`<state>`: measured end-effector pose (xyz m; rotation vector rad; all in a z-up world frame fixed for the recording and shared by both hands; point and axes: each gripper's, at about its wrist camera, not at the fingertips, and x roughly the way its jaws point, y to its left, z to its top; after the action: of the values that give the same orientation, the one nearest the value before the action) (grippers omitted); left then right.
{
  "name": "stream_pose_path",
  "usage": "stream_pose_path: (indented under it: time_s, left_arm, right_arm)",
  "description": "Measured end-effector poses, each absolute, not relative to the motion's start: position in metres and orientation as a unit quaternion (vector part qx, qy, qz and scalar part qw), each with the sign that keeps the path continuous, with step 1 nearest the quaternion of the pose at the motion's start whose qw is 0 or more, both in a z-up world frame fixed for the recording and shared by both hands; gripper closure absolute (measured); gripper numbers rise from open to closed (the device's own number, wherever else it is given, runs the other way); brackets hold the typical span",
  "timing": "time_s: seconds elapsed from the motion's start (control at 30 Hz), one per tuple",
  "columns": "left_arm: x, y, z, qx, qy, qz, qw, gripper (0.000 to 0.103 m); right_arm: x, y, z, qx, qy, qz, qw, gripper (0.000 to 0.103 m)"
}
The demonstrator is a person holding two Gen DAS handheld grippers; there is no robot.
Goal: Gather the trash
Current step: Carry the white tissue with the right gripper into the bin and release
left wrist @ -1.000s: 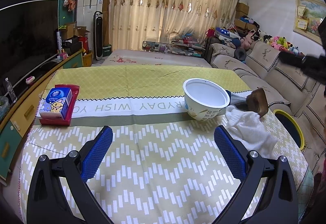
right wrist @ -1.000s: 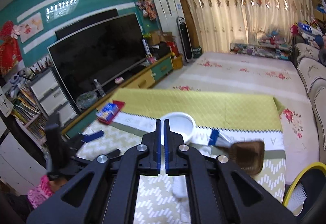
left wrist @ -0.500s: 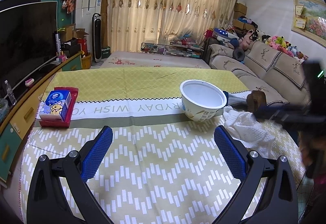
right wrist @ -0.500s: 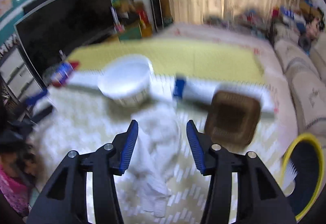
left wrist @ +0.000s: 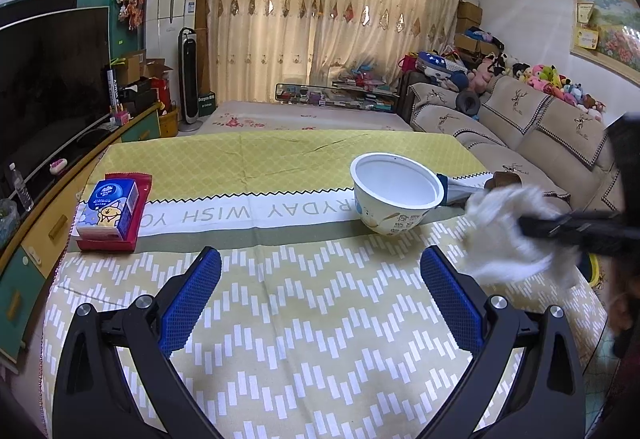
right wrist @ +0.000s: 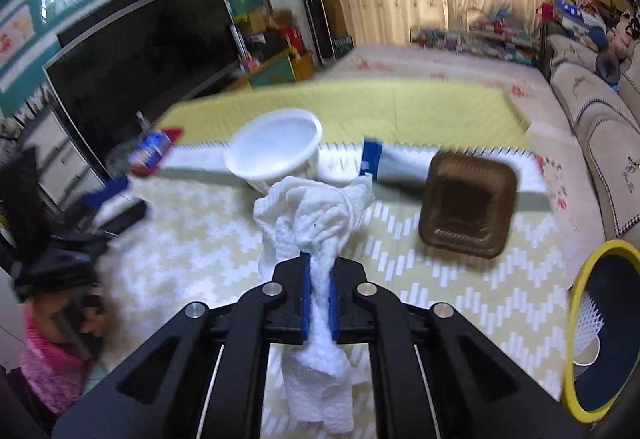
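Right gripper (right wrist: 319, 293) clamped on crumpled paper towel (right wrist: 316, 215) above the table; left gripper (left wrist: 320, 303) spread, empty.
Risk: towel's loose tail may snag the noodle cup (right wrist: 276, 147) or slip free short of the yellow-rimmed bin (right wrist: 600, 327).

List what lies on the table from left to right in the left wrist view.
Tissue pack on its red packet → white bowl → crumpled white paper towel, pinched by the right gripper.

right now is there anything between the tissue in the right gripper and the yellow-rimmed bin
Nothing visible blocks it. The right gripper is shut on the crumpled tissue; the yellow-rimmed bin sits open off the table's right edge. The brown tray lies farther back, clear of that path.
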<state>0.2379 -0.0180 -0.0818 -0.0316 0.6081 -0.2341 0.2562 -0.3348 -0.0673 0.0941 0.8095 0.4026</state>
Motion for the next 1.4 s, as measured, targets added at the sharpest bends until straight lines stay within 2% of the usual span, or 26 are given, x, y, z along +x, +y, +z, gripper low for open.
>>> stream_pose_path:
  time_s: [0.2, 0.37, 0.77, 0.87, 1.0, 1.33, 1.4]
  left_arm:
    - [0.234, -0.025, -0.080, 0.001, 0.292, -0.123, 0.949, 0.005]
    - [0.231, -0.034, -0.080, 0.018, 0.290, -0.135, 0.947, 0.005]
    - [0.232, -0.041, -0.081, 0.023, 0.297, -0.146, 0.943, 0.005]
    - [0.231, -0.046, -0.079, 0.038, 0.292, -0.139, 0.946, 0.005]
    - [0.228, -0.065, -0.066, 0.040, 0.308, -0.166, 0.936, 0.005]
    - [0.244, -0.161, -0.055, 0.069, 0.320, -0.231, 0.916, 0.005]
    - [0.251, -0.181, -0.058, 0.073, 0.326, -0.239, 0.912, 0.008]
  right_arm:
    - [0.222, -0.396, -0.020, 0.073, 0.325, 0.155, 0.930, 0.096]
    - [0.211, -0.461, -0.015, 0.095, 0.311, 0.076, 0.942, 0.096]
    - [0.215, -0.598, -0.088, 0.127, 0.356, -0.111, 0.919, 0.094]
    - [0.219, -0.612, -0.105, 0.142, 0.365, -0.134, 0.910, 0.086]
    - [0.216, -0.614, -0.110, 0.140, 0.354, -0.143, 0.914, 0.061]
    - [0.202, -0.621, -0.099, 0.136, 0.337, -0.131, 0.922, 0.060]
    - [0.200, -0.622, -0.098, 0.133, 0.335, -0.132, 0.923, 0.059]
